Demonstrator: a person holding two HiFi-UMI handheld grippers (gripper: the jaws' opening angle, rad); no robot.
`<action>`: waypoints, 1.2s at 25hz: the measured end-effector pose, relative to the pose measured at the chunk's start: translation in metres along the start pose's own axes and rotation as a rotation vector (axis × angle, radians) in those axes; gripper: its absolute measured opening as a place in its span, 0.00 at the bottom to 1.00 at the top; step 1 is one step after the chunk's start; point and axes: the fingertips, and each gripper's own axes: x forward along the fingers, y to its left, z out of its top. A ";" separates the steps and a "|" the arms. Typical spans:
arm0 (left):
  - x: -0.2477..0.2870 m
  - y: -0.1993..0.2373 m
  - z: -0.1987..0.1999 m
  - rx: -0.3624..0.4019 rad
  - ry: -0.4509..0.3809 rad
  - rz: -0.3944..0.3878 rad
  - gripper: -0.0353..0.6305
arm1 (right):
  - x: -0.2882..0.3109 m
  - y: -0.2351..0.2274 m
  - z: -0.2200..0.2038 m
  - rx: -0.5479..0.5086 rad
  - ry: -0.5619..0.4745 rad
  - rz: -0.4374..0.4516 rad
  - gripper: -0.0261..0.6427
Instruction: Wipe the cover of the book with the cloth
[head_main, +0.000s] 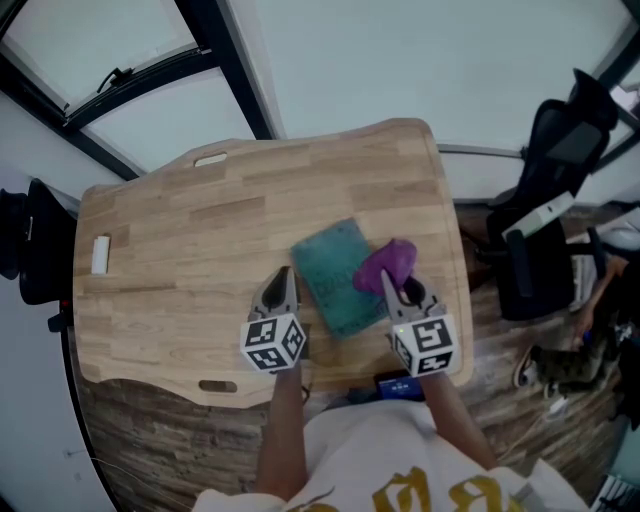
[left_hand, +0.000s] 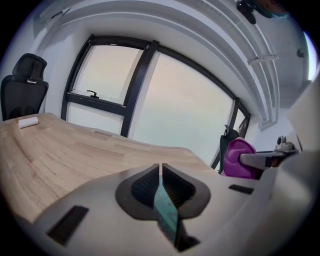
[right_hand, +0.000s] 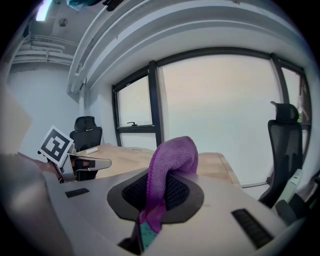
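A light wooden counter fills the middle of the head view. It has one slot-shaped cut-out near its far edge and a second cut-out near its near edge. A small white block lies toward the counter's left end. A black office chair stands at the right of the frame, and a second black chair at the far left. Wood-patterned floor shows at the lower left. A black window frame crosses the top.

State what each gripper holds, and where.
Right gripper pinches the cloth by one end, the rest bunched beyond the jaws. Left gripper is shut, holding nothing.
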 end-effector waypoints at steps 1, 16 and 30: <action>0.003 0.002 -0.003 -0.004 0.011 0.001 0.05 | 0.003 0.000 -0.001 -0.001 0.007 0.003 0.09; 0.037 0.012 -0.070 -0.180 0.224 -0.043 0.19 | 0.046 -0.007 -0.026 -0.008 0.098 0.038 0.09; 0.052 0.009 -0.092 -0.216 0.312 -0.083 0.25 | 0.069 -0.009 -0.037 -0.020 0.144 0.061 0.09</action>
